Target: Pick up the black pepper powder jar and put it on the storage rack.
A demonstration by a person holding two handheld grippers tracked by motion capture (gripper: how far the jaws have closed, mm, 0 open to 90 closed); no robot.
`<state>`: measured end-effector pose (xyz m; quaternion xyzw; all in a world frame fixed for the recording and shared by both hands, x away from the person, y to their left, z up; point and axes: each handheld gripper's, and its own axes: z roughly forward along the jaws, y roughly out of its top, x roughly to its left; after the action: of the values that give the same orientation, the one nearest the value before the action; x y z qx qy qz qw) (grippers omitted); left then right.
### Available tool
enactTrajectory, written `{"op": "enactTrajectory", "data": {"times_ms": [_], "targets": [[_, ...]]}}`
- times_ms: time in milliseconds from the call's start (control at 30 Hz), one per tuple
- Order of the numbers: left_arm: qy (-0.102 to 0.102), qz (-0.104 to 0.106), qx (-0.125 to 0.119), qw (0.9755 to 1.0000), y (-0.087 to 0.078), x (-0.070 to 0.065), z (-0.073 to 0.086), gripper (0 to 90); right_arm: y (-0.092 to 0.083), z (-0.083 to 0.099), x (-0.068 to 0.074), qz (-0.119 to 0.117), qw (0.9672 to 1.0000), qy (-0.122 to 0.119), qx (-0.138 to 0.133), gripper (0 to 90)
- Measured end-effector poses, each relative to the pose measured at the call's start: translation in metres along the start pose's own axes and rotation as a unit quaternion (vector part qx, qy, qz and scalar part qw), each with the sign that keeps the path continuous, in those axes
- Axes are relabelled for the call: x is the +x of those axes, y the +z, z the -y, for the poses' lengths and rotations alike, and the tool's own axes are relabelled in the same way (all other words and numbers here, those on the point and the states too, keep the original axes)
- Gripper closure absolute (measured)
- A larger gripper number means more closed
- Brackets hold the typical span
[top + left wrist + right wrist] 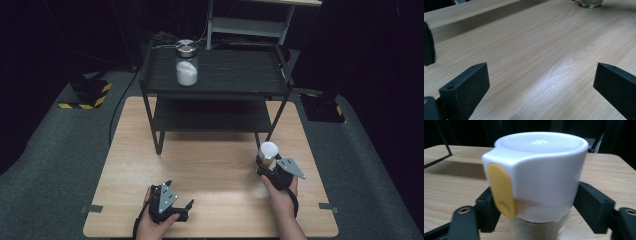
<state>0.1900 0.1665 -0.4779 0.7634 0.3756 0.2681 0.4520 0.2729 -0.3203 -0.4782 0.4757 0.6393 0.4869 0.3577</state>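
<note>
The white-capped jar point(268, 152) stands on the pale wooden table point(210, 170) at its right side, just in front of the black two-tier shelf point(217, 87); a dark floor and dark room lie around. The right gripper point(266, 165) has its jaws clamped on the jar below the cap, whose yellow tab point(501, 191) faces the camera. The left gripper point(189, 206) rests near the table's front edge, jaws wide apart on nothing. A glass jar of white powder point(186, 62) sits on the shelf top. The held jar's base is cut off.

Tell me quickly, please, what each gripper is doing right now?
Left gripper: open, holding nothing, above the bare table.
Right gripper: closed on the white-capped jar.
</note>
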Motion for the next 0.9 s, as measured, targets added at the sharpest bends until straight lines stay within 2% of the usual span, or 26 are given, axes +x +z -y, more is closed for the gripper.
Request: {"op": "enactTrajectory", "data": {"times_ms": [600, 900], "targets": [[0.003, 0.001, 0.0, 1.0, -0.001, 0.0, 0.0, 0.6, -0.003, -0.002, 0.001, 0.001, 0.9999, -0.013, -0.002, 30.8], [0.004, -0.004, 0.006, 1.0, 0.0, -0.002, -0.002, 0.6, -0.013, -0.005, 0.001, -0.015, 0.9997, -0.013, -0.016, 30.8]]}}
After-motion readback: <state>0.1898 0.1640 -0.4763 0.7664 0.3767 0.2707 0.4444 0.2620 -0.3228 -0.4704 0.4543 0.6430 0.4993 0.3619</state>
